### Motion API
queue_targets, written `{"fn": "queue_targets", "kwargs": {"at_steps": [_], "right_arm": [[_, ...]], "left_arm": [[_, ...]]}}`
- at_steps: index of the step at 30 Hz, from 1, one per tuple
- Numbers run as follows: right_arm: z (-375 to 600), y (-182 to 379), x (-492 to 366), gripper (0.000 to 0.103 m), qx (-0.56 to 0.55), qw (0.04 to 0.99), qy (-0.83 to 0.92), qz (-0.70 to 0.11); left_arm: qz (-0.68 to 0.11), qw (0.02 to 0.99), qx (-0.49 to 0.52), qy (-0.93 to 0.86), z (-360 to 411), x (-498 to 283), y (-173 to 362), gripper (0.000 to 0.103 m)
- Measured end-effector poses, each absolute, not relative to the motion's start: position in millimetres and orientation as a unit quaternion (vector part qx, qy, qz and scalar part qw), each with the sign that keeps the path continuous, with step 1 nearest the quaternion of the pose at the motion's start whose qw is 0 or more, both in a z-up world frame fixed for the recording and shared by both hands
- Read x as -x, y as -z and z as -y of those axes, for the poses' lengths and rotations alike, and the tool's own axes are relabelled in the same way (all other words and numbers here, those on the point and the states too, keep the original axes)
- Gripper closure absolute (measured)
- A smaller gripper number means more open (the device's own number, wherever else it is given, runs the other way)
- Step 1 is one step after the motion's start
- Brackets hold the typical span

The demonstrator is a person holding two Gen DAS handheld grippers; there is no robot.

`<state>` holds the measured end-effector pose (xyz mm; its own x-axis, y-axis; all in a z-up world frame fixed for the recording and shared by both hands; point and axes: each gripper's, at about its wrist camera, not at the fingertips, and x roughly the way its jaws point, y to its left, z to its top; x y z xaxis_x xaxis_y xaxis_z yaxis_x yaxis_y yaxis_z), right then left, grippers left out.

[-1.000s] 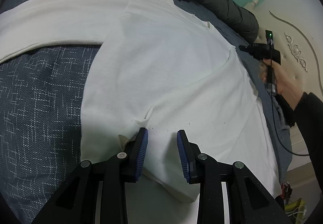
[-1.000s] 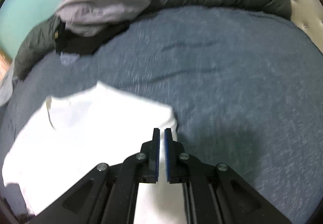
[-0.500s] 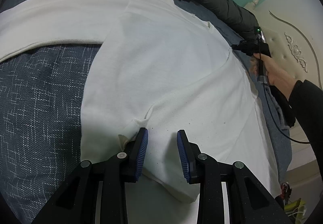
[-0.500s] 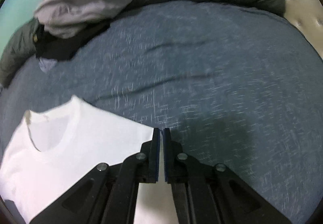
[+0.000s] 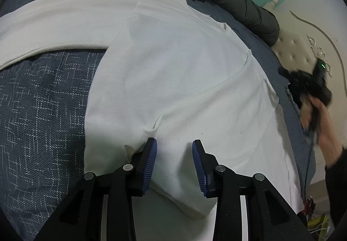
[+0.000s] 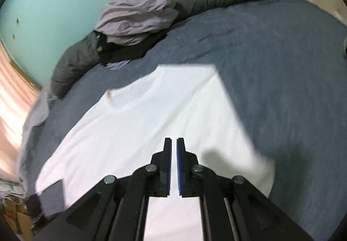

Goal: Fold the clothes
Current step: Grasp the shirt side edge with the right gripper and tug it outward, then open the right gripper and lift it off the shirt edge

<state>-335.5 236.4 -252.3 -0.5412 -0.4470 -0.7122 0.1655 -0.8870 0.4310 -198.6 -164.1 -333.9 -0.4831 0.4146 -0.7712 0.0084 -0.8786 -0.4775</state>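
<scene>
white shirt (image 5: 173, 80) spread flat on blue bed cover (image 5: 39, 97), one sleeve stretched out sideways. left hand-held gripper (image 5: 174, 161) over its near edge, jaws opening, pinching nothing. right hand-held gripper (image 6: 174, 167) closed, empty, above the shirt.

- White shirt (image 5: 173, 80), plain.
- Dark blue bedspread (image 5: 39, 115), fine white crosshatch.
- Grey crumpled garment (image 6: 136, 19), far.
- Teal wall (image 6: 54, 2).
- Blue gripper pads (image 5: 150, 165).
</scene>
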Motion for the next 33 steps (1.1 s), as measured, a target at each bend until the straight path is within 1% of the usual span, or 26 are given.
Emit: {"fn": "queue_targets", "kwargs": {"at_steps": [3,6,11,14,16,17,23,33], "right_arm": [[-226.8,255.8,301.1,0.099,-0.447,0.189,0.859,0.162],[-216.0,258.4,265.1,0.099,-0.446,0.204,0.855,0.171],[-200.5,254.7,217.3,0.099,-0.428,0.228,0.857,0.171],[-196.0,257.1,199.4,0.099,-0.423,0.247,0.854,0.177],[-197.0,260.8,192.1,0.099,-0.419,0.252,0.854,0.177],[-198.3,263.1,189.1,0.099,-0.418,0.254,0.854,0.179],[-219.2,274.0,187.9,0.098,-0.415,0.248,0.844,0.232],[-218.5,268.7,190.6,0.098,-0.400,0.267,0.845,0.233]], "left_arm": [[0.216,0.125,0.494,-0.833,164.3,200.2,334.4,0.065],[0.235,0.127,0.490,-0.830,169.6,198.8,335.9,0.065],[0.229,0.128,0.485,-0.834,168.4,195.7,334.3,0.065],[0.250,0.128,0.484,-0.829,175.5,191.4,332.0,0.065],[0.253,0.114,0.484,-0.830,178.9,189.3,327.4,0.064],[0.249,0.102,0.484,-0.833,181.3,187.6,323.3,0.062],[0.269,0.047,0.488,-0.829,211.3,174.6,307.9,0.058],[0.287,-0.056,0.493,-0.820,300.0,135.8,283.3,0.055]]}}
